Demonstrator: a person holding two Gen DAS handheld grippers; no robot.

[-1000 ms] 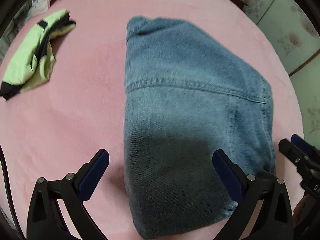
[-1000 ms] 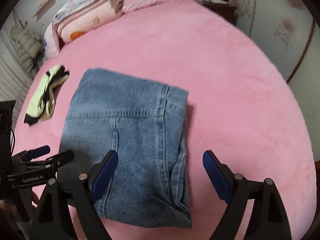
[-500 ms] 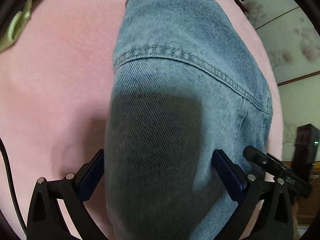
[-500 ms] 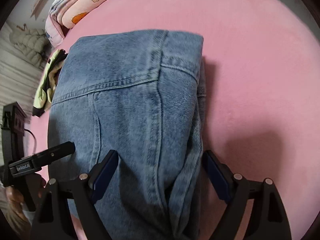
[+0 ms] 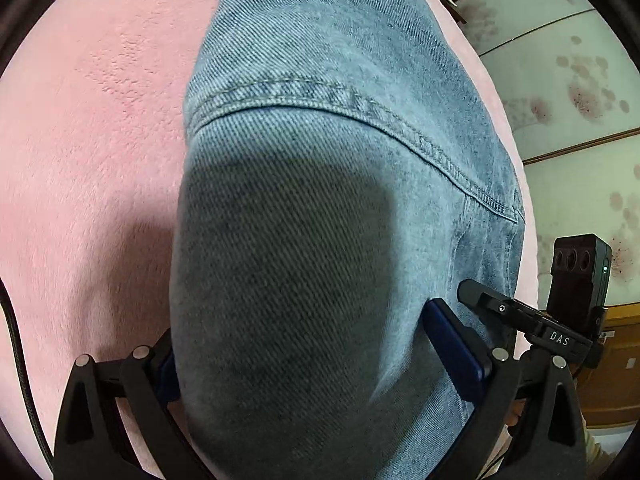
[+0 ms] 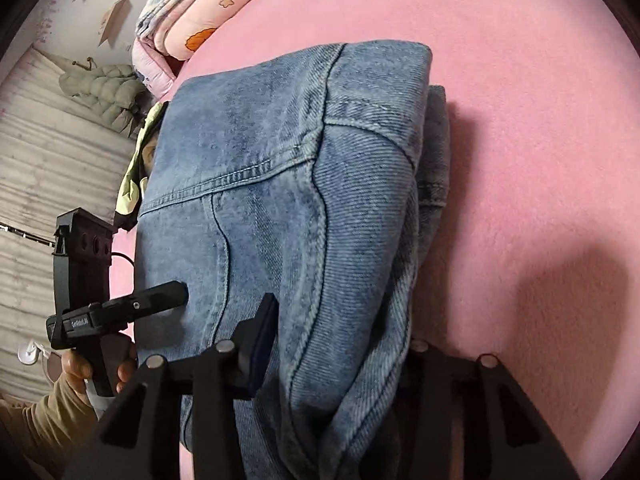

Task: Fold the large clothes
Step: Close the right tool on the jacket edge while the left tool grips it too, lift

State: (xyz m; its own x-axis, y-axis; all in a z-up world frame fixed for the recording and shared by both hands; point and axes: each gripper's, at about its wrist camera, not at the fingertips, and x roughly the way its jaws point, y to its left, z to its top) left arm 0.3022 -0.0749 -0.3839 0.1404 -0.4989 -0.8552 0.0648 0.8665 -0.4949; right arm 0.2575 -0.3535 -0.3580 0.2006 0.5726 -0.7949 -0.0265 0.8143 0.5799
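Dropped low over the folded denim garment (image 5: 320,160) since a second ago, both tools now close against its near edge, where earlier they stood above it with the whole bundle and a wide margin of bed in view. Right hand-held gripper (image 6: 340,360) with jaws that have just been closing, now drawn in on the garment's near right corner: left blue pad (image 6: 264,340) pressed into the cloth, right finger buried behind the bunched side fold, denim pinched and gathered between them. Left hand-held gripper (image 5: 304,364) spread across the near left part of the garment, blue pad (image 5: 452,352) on the right lying against the cloth, the other pad half hidden at the fabric's left edge; no bunching visible there, jaws as wide apart as in the earlier view. Garment lying folded flat on the pink bed (image 6: 540,120), seams running across its top layer. Yellow-green clothing (image 6: 130,188) peeking out beyond the denim's far left edge. Folded pink quilts (image 6: 192,12) at the head of the bed. Person's hand (image 6: 86,368) wrapped round the left tool's handle, tan sleeve below
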